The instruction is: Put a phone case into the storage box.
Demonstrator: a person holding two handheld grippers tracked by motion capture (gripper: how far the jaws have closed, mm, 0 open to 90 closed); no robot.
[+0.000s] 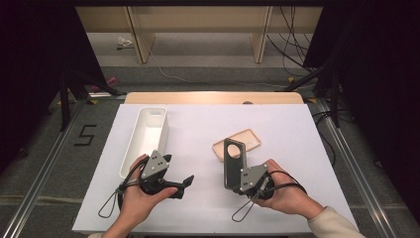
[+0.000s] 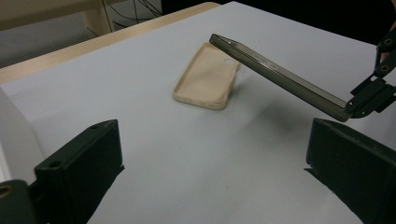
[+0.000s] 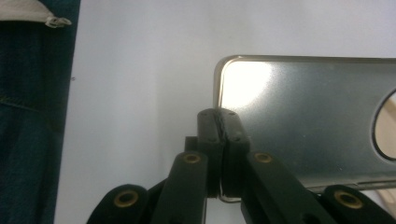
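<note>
Right gripper (image 1: 233,184) clamps the dark phone case (image 1: 233,161), lifted; left gripper (image 1: 187,184) open, empty; probably bound for the white bin (image 1: 148,130).

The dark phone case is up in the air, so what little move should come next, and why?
Probably carry the dark phone case left toward the white tray. The right gripper is shut on its corner, holding it above the table, and the left gripper waits open.

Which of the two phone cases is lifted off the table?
The dark grey case, held by the right gripper; the beige case lies flat on the table.
</note>
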